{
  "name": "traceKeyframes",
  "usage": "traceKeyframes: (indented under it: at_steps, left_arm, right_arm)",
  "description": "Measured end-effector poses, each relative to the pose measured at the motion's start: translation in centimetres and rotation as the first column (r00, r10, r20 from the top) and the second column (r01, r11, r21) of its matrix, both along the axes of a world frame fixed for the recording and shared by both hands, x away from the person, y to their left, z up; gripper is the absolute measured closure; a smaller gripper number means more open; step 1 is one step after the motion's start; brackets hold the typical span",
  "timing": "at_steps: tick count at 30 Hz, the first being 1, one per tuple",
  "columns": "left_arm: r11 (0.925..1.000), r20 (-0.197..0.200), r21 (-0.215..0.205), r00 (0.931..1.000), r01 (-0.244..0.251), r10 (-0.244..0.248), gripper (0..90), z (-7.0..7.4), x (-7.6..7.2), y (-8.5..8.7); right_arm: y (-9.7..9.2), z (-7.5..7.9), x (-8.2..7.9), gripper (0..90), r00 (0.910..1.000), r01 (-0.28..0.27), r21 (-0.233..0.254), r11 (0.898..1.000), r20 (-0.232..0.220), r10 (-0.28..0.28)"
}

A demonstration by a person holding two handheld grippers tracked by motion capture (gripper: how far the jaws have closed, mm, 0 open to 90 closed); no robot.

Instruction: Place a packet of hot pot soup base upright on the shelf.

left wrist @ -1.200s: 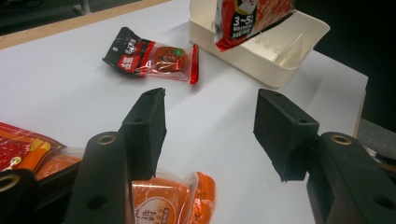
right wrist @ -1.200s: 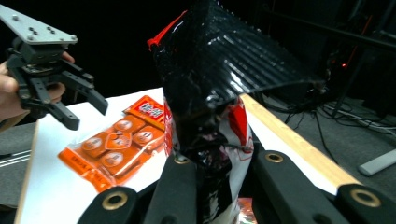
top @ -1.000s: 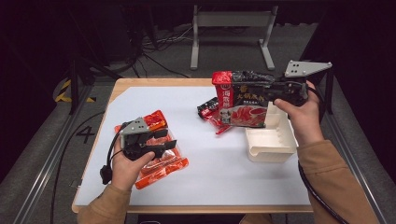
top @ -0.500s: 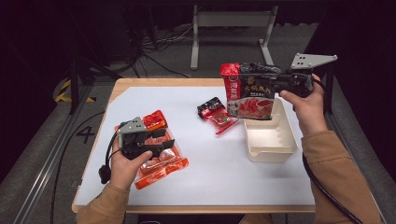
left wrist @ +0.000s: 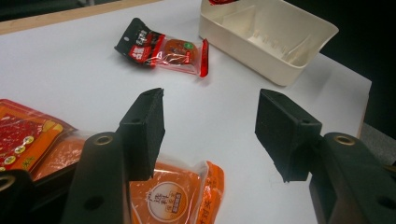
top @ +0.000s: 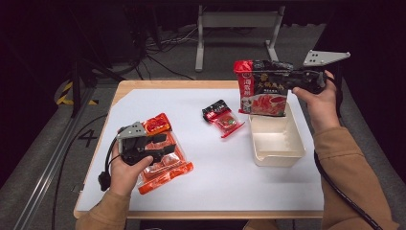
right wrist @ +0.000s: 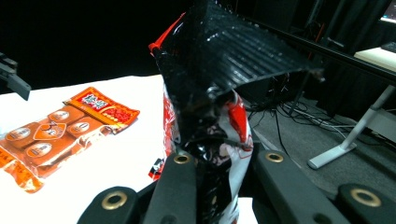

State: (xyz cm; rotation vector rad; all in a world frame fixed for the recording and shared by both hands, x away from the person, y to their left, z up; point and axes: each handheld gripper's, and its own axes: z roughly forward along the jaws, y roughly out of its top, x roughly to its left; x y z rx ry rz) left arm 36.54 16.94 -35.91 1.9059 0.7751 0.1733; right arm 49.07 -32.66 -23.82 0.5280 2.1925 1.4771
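A large red and black food packet (top: 263, 93) hangs upright over the far end of a cream plastic tray (top: 258, 158). My right gripper (top: 287, 79) is shut on its black top edge; in the right gripper view the packet (right wrist: 224, 70) rises from between the jaws of that gripper (right wrist: 217, 172). My left gripper (top: 165, 146) rests low over orange sauce packets (top: 167, 170) at the table's left. Its jaws stand open with nothing between them (left wrist: 210, 126), and an orange packet (left wrist: 173, 196) lies just under them.
A small red and black packet (top: 222, 115) lies mid-table, seen ahead of the left jaws (left wrist: 163, 46), with the tray (left wrist: 261, 46) beyond it. White sheet covers the wooden table (top: 158, 84). A metal stand (top: 234, 28) and cables lie on the floor behind.
The right gripper has carried the large packet a little farther back and to the right, over the tray. The left gripper has stayed in place, still open.
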Motion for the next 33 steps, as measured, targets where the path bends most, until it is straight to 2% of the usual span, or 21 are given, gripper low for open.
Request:
traceKeyframes:
  at_steps: [6,8,13,21,26,33]
  left_arm:
    - [0.9998,0.006,0.004,0.9998,-0.021,0.021,43.4,-0.1,-0.1,0.6]
    - [0.9997,0.002,0.002,0.9997,-0.024,0.024,43.5,-0.1,-0.2,0.7]
    - [0.9998,-0.006,0.0,0.9997,-0.022,0.022,43.4,-0.2,-0.1,0.7]
    - [0.9998,-0.01,-0.001,0.9997,-0.02,0.02,43.1,-0.3,0.0,0.6]
    - [0.9999,-0.014,0.006,0.9998,-0.011,0.011,43.1,-0.4,0.1,0.5]
    - [0.9998,-0.016,0.004,0.9997,-0.018,0.018,43.1,-0.4,0.0,0.7]
  right_arm:
    - [-0.7,-0.1,0.8,83.0,0.9999,0.017,0.001,1.0,-0.003,-0.017]
    - [-0.9,-0.1,1.1,83.0,0.9998,0.018,-0.006,1.0,0.008,-0.018]
    - [-1.5,-0.1,1.6,82.9,0.9993,0.024,-0.018,1.0,0.029,-0.023]
    - [-2.5,-0.8,2.4,82.9,0.9992,0.034,-0.024,0.999,0.023,-0.033]
    - [-2.8,-1.2,2.8,82.9,0.9989,0.019,-0.044,0.999,0.044,-0.018]
    - [-3.1,-2.1,3.3,82.9,0.9994,0.006,-0.029,1.0,0.033,-0.005]
